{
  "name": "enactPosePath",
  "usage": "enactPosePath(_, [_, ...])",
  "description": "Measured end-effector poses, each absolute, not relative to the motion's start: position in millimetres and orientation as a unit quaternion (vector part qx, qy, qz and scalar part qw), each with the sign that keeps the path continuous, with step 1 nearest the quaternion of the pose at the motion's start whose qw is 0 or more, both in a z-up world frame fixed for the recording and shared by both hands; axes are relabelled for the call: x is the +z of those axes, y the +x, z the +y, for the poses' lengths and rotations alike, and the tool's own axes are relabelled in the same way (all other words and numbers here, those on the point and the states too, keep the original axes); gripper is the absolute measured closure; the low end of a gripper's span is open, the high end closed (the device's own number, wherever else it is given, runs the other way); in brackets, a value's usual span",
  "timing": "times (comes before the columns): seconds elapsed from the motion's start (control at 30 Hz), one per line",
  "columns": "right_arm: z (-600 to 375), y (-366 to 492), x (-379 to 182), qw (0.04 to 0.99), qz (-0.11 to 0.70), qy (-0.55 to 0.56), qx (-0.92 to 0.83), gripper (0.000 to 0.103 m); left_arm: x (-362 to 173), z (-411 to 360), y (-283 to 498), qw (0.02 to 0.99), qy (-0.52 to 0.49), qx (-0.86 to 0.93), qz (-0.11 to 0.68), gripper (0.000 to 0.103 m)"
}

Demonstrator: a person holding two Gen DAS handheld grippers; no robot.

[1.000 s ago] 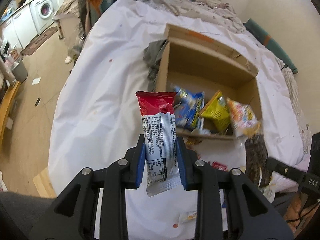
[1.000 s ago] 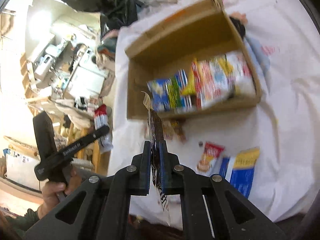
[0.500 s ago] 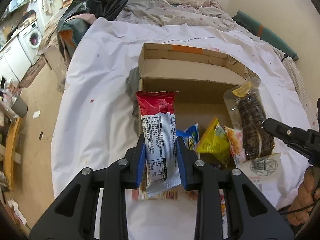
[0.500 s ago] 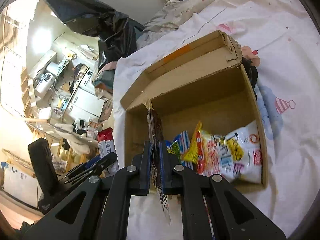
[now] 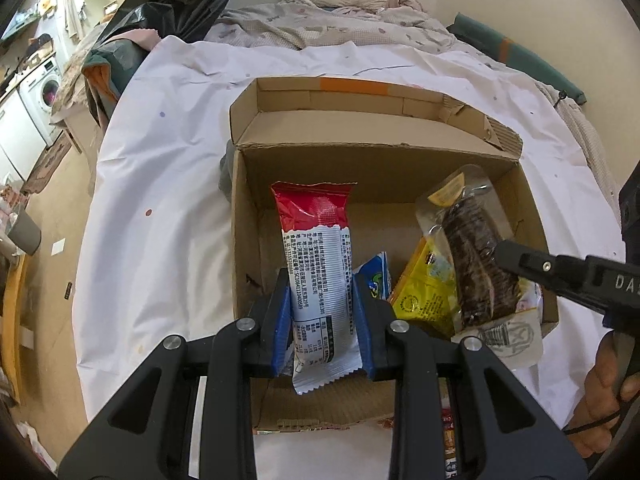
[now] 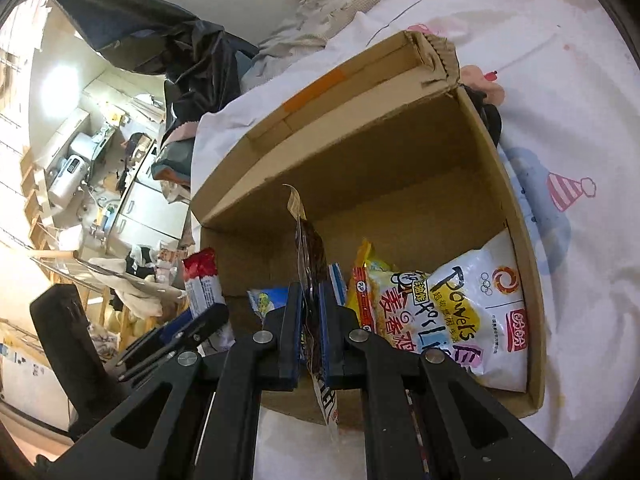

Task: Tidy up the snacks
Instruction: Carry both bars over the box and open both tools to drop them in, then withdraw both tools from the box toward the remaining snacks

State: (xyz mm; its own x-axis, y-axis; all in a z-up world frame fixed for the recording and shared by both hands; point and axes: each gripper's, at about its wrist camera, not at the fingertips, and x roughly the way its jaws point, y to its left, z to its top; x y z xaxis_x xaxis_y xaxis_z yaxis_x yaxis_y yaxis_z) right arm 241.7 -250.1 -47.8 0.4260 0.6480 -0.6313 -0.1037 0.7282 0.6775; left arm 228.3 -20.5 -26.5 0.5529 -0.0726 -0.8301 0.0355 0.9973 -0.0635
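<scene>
An open cardboard box (image 5: 244,208) (image 6: 472,168) sits on a white sheet. My left gripper (image 5: 322,312) is shut on a red and white snack bar (image 5: 316,240) and holds it upright over the box's left part. My right gripper (image 6: 311,320) is shut on a clear pack of dark biscuits (image 6: 310,256), also seen in the left wrist view (image 5: 476,256), over the box. Inside lie a blue packet (image 5: 378,280), a yellow packet (image 5: 424,288) and a white Powers bag (image 6: 480,312).
The white sheet (image 5: 160,184) covers a bed, with rumpled bedding (image 5: 340,28) behind the box. A black bag (image 5: 180,4) stands at the far left. A few loose snacks (image 5: 448,428) lie in front of the box. The floor drops off at left.
Both grippers have moved forward with their snacks, from in front of the box to over its inside. The box now looks much closer in both views.
</scene>
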Motion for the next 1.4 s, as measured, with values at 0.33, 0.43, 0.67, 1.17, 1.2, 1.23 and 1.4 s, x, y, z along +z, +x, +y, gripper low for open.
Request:
enactPosePath(0.33, [-247,244,-49,0.797,0.481,0.281,0.234,0.092,-26,-19,226,0.880,-0.032,-0.026,0.473,0.077])
enactPosePath(0.43, [-246,244,-48,0.799,0.480,0.277,0.231,0.090,-25,-18,226,0.880,-0.035,-0.025,0.472,0.077])
enactPosePath(0.67, [-244,242,-44,0.807,0.470,0.269,0.236,0.090,-19,-17,222,0.886,-0.039,-0.023,0.462,0.046])
enactPosePath(1.17, [-244,235,-30,0.832,0.450,0.236,0.222,0.038,-10,-7,215,0.893,-0.056,-0.011,0.446,0.019])
enactPosePath(1.2, [-246,234,-30,0.832,0.451,0.237,0.220,0.037,-9,-5,213,0.895,-0.057,-0.011,0.443,0.019])
enactPosePath(1.23, [-246,233,-30,0.832,0.451,0.237,0.218,0.036,-7,-4,212,0.896,-0.058,-0.013,0.440,0.019])
enactPosePath(1.4, [-251,221,-23,0.836,0.451,0.227,0.214,0.034,-1,2,202,0.901,-0.070,-0.014,0.429,0.019])
